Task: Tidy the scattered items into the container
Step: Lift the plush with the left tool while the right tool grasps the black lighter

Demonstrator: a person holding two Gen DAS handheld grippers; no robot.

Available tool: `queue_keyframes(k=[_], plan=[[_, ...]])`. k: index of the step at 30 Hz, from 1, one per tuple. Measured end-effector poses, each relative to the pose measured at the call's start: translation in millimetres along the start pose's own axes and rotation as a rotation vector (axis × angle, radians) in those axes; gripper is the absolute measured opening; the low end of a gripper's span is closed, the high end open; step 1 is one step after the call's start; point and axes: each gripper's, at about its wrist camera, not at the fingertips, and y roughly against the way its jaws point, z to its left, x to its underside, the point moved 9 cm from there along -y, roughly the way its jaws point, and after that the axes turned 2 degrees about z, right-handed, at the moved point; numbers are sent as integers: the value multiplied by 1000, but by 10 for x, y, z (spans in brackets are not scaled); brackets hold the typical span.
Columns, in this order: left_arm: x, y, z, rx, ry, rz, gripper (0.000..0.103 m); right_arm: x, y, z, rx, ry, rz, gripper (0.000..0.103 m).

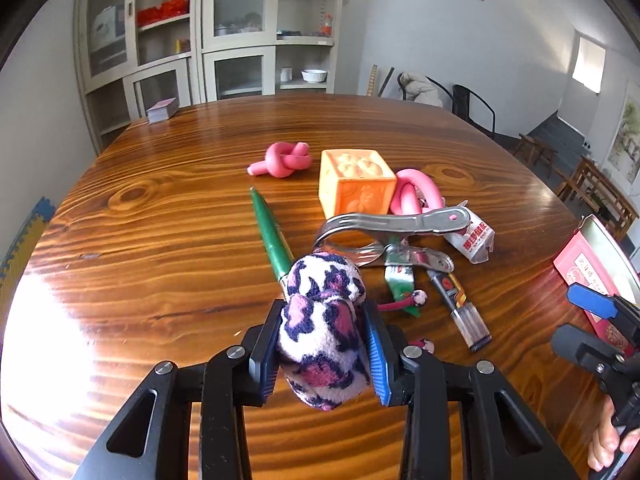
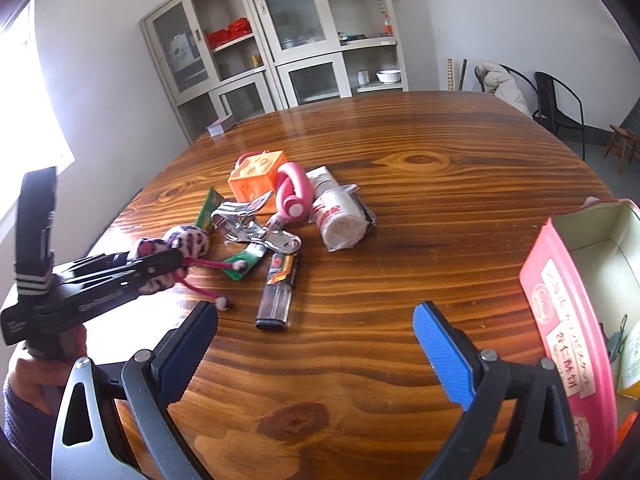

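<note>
Left wrist view: we see the left gripper (image 1: 323,344) at lower centre, its blue pads clamped on a leopard-print plush toy (image 1: 322,320) whose long axis runs up the frame, one end toward the lens and the other toward the clutter. Its pink cord (image 1: 394,305) trails right. Beyond lie a green pen (image 1: 272,236) pointing to the upper left, an orange cube (image 1: 356,182), a knotted pink tube (image 1: 282,160) and a metal clip (image 1: 394,224) on the wooden table (image 1: 160,220). Right wrist view: we see the right gripper (image 2: 316,344) at the bottom with its jaws wide apart and nothing between them. The pink tin (image 2: 560,320) stands open at the right edge; the toy sits at middle left, held in the left gripper.
</note>
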Motion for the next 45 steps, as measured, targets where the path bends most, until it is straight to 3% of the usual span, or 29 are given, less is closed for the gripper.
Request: queue_keyframes(k=[5,10,15,30,33,39,45], plan=[[116,141,136,8,39,-19,39,21,-95,148,15,48,27,95],[136,255,177,25,55,-48,39,42,-291,266,39,90,82,69],[141,323,195,45,63,-66,39,18,-515,272,73,94,130,55],[150,473,108,76,52,-101,39,-60,-823,350,176,164,161,44],[163,453,110,73,56,-97,39,-48,-796,366,166,173,160,26],[174,420,96,66,51,-90,39,40,-675,333,128,136,145,25],[175,379,82,62,60,-82,39,10,-325,305,84,72,58,25]])
